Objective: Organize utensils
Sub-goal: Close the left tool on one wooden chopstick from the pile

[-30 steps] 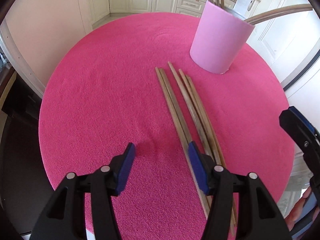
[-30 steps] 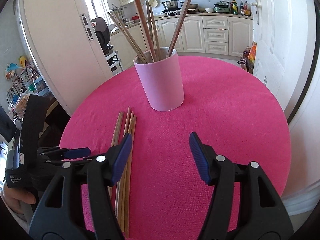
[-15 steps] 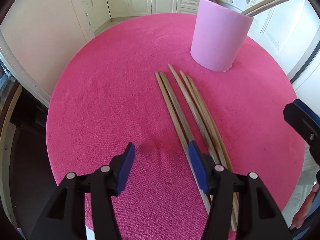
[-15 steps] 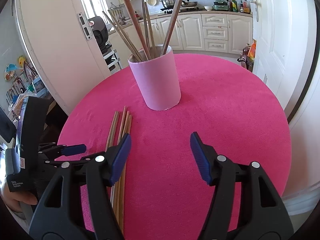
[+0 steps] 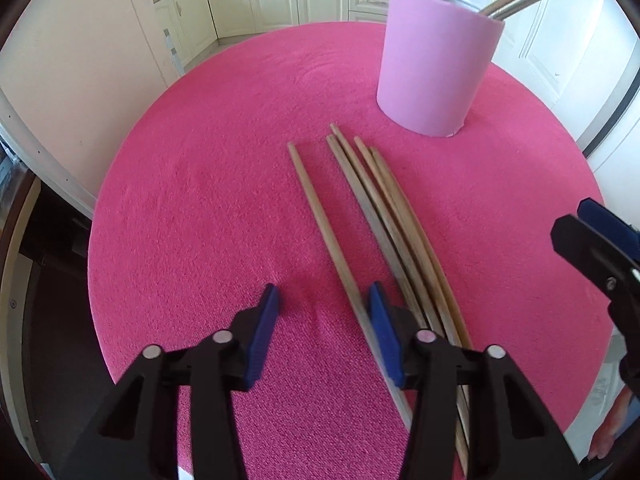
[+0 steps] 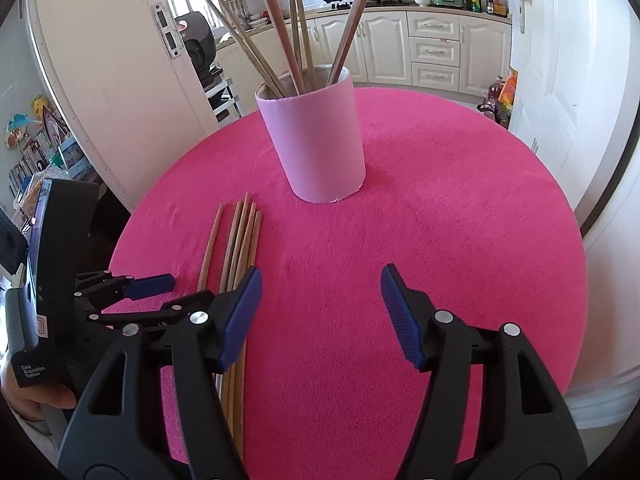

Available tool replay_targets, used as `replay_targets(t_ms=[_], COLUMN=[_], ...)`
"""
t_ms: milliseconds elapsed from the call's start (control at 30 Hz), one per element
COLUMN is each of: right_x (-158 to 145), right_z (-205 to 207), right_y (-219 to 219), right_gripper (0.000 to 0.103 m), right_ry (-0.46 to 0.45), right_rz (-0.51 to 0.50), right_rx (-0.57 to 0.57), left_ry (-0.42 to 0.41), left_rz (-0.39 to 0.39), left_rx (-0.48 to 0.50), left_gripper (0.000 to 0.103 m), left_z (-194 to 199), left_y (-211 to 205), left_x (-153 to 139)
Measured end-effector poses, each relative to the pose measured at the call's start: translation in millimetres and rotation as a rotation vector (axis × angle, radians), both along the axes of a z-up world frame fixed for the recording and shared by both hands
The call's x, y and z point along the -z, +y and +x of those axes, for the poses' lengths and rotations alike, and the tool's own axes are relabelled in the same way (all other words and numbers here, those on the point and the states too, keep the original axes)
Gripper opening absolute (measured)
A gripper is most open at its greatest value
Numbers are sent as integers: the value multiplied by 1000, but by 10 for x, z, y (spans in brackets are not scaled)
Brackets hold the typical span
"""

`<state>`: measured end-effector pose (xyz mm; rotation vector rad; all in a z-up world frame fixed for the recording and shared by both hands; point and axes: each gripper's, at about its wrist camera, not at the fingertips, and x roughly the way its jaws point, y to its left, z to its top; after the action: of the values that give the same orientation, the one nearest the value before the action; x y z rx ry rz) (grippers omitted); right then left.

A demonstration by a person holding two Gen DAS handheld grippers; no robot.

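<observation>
The near ends of the loose chopsticks (image 5: pixel 384 216) on the table run under the left gripper (image 5: pixel 324 312) and out of sight. In the right wrist view they vanish behind the right gripper (image 6: pixel 320 300) too. The pink holder (image 5: pixel 434 68) hides the lower halves of the chopsticks standing in it (image 6: pixel 296 28), and their tops are cut off by the frame. How many stand inside, I cannot tell.
</observation>
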<state>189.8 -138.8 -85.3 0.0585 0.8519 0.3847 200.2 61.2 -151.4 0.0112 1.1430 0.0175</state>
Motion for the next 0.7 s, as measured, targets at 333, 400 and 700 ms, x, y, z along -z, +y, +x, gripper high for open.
replay_targets(t_ms=[333,400,700], right_x=[191,228,272], right_z=[156,178,228], right_y=[365,435,643], right_gripper=[31,31,25], right_ry=[164,177,219], right_rz=[-42,-67,-120], right_rx=[-175,-189,-221], left_ry=[-19,-25,-40], left_rz=[-116,-132,-151], left_rx=[-12,-10,6], left_gripper=[11,10,8], left_z=[-49,-54,-12], left_y=[217,258,281], left_x=[-51,-49,7])
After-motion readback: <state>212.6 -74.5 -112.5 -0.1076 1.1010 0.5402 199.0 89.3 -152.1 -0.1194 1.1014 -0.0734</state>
